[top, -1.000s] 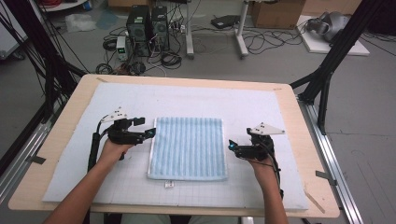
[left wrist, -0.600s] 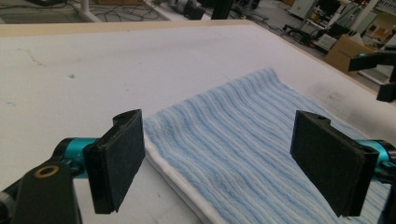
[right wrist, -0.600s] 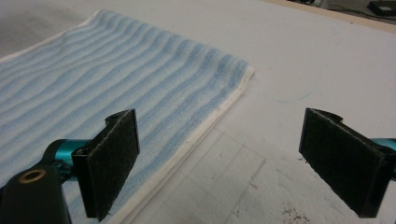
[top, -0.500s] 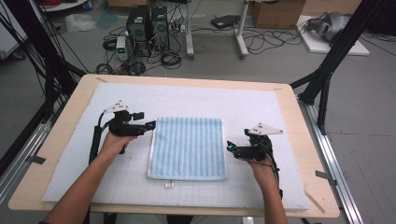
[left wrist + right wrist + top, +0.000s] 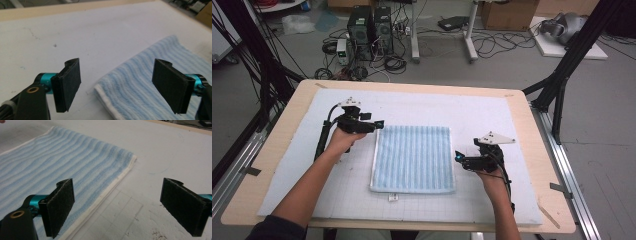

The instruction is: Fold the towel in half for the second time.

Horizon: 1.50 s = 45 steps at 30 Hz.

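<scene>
I have the left gripper (image 5: 379, 123) level at the folded blue towel's (image 5: 414, 158) far left corner, its spread jaws just closing in a little with nothing pinched. My right gripper (image 5: 458, 157) hovers spread at the towel's right edge. The towel lies flat mid-counter (image 5: 287, 107).

A wooden table (image 5: 532, 125) bears a white mat (image 5: 492, 115) with a folded blue striped towel (image 5: 414, 157).
</scene>
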Motion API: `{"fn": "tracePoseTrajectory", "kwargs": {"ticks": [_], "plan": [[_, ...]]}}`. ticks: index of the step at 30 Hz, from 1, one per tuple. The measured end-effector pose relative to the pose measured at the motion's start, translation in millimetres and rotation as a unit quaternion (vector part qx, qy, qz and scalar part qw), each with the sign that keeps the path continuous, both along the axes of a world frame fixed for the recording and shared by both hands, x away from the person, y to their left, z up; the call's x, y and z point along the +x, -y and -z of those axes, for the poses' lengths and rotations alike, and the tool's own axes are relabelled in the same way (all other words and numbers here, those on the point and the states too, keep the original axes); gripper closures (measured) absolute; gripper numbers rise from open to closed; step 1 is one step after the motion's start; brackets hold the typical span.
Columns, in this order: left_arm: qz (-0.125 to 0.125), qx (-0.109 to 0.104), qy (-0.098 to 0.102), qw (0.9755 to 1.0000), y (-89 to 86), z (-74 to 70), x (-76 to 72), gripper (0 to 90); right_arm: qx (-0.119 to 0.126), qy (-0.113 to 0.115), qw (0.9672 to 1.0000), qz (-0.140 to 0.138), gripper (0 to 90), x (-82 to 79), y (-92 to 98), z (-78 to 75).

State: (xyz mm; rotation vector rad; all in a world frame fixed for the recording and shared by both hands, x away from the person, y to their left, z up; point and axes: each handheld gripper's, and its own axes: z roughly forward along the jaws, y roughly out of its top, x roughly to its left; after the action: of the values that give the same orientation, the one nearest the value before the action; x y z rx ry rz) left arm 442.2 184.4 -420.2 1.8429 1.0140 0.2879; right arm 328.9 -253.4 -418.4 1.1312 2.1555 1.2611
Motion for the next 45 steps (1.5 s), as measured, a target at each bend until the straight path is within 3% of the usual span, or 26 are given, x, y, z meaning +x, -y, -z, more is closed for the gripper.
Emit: {"fn": "tracePoseTrajectory", "kwargs": {"ticks": [4,8,11,13,16,17,20,24,29,34,35,36,39,42,45], "plan": [[-0.007,0.021,-0.009,0.9997,2.8,10.1,4.8,30.6,-0.003,-0.001,1.0000,-0.001,11.5,0.7,0.1,0.8],[-0.014,0.043,-0.004,0.9990,6.2,17.5,8.4,34.0,-0.002,-0.004,1.0000,0.000,11.5,1.1,0.3,1.5],[0.005,0.071,-0.007,0.9975,10.6,21.1,10.6,40.8,-0.003,-0.005,1.0000,0.000,11.5,1.5,-0.1,2.2],[0.022,0.099,-0.009,0.9948,16.3,24.9,10.5,48.4,-0.004,-0.007,1.0000,-0.001,11.5,1.8,-0.7,2.9],[0.030,0.105,-0.009,0.9940,18.2,27.1,9.8,56.3,-0.005,-0.010,0.9999,-0.002,11.5,2.1,-1.1,3.5],[0.042,0.102,-0.006,0.9939,18.2,26.9,9.6,65.1,-0.007,-0.013,0.9999,-0.001,11.5,2.6,-2.0,4.4],[0.048,0.101,-0.003,0.9937,19.6,27.1,8.8,76.9,-0.012,-0.017,0.9998,-0.004,11.5,4.2,-4.6,6.3],[0.054,0.096,-0.001,0.9939,21.2,27.5,7.9,83.5,-0.020,-0.023,0.9995,-0.005,11.5,7.9,-8.5,9.4],[0.052,0.082,-0.008,0.9952,18.6,27.3,8.0,84.6,-0.024,-0.027,0.9993,-0.005,11.5,14.2,-14.6,12.2],[0.049,0.068,-0.012,0.9964,15.9,26.8,7.9,85.1,-0.040,-0.051,0.9979,0.003,11.5,29.6,-20.6,14.9],[0.049,0.066,-0.012,0.9966,15.3,26.7,7.8,85.1,-0.042,-0.064,0.9971,0.004,11.5,42.3,-22.8,15.8],[0.050,0.067,-0.012,0.9965,14.7,26.6,7.7,85.1,-0.042,-0.064,0.9971,0.004,11.5,42.3,-22.8,15.8],[0.049,0.059,-0.013,0.9970,13.9,26.7,7.8,85.2,-0.046,-0.085,0.9953,0.005,11.6,67.3,-29.8,15.5],[0.048,0.058,-0.015,0.9970,13.7,26.7,7.7,85.2,-0.047,-0.090,0.9948,-0.001,11.6,77.6,-33.9,14.0],[0.044,0.049,-0.017,0.9977,14.1,27.7,7.4,85.2,-0.052,-0.092,0.9944,-0.005,21.1,94.3,-39.4,12.7]]}}
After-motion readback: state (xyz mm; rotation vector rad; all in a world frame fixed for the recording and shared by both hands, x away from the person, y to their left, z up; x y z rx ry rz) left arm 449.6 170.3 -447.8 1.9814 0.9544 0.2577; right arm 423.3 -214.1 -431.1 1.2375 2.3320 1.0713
